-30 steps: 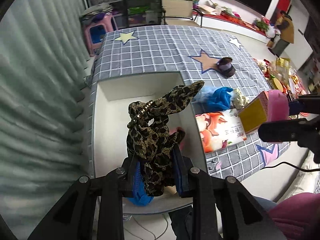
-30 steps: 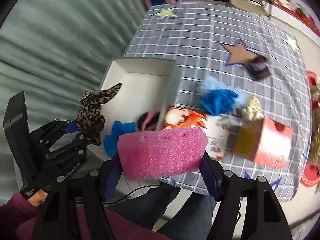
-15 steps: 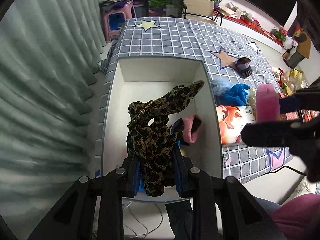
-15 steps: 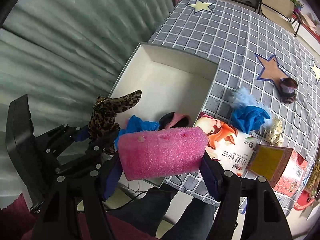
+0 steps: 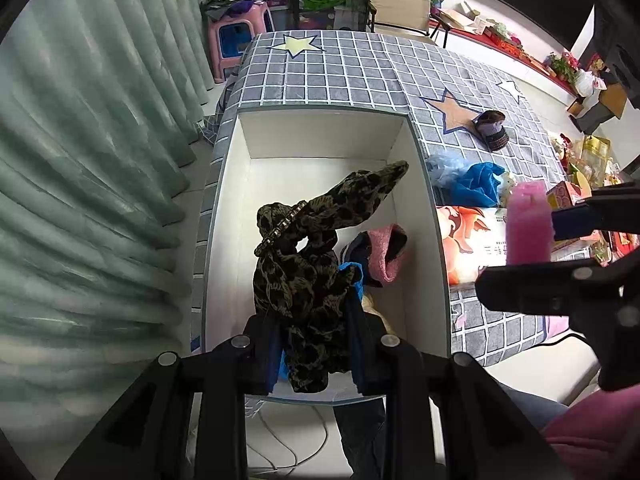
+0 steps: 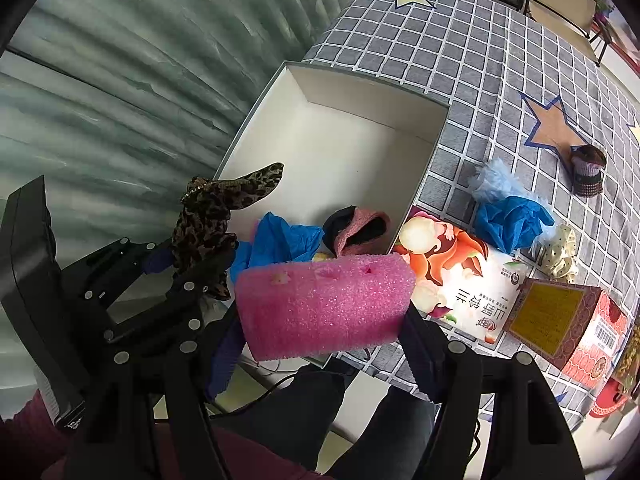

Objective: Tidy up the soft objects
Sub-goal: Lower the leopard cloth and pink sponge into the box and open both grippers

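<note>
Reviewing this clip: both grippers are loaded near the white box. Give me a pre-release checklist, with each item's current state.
1. Left gripper holds the leopard-print scrunchie firmly: ok.
2. Scrunchie is over the white box opening: ok.
3. Right gripper holds the pink sponge firmly: ok.
4. Sponge is over the box: not ok; in the left wrist view it sits over the printed packet beside the box.
5. Free floor space in the box: ok; the far half is bare.
6. Height of scrunchie above the pink sock: cannot tell.
</note>
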### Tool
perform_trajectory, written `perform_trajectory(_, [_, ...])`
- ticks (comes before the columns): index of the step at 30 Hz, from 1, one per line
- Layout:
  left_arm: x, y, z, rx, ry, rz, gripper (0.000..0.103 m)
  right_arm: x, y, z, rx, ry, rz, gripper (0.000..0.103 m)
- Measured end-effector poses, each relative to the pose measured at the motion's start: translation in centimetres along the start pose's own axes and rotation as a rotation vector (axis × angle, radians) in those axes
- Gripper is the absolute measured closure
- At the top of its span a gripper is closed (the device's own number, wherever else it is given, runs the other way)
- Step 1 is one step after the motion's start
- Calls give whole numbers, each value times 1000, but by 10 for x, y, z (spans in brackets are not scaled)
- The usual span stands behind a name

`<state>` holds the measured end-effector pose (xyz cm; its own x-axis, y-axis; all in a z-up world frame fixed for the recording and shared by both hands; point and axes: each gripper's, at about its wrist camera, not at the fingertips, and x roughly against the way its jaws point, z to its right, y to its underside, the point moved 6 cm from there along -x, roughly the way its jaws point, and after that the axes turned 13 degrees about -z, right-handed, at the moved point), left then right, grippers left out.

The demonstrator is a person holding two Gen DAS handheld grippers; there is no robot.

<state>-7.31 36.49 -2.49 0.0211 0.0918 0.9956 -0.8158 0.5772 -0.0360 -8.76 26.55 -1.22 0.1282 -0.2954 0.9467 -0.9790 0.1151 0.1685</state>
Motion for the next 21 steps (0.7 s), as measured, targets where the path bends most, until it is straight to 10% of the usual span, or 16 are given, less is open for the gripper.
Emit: perform_trajectory(21, [-1,-2,-1,-12,6,-3,73,-1,-2,0,-9,0,-1,31])
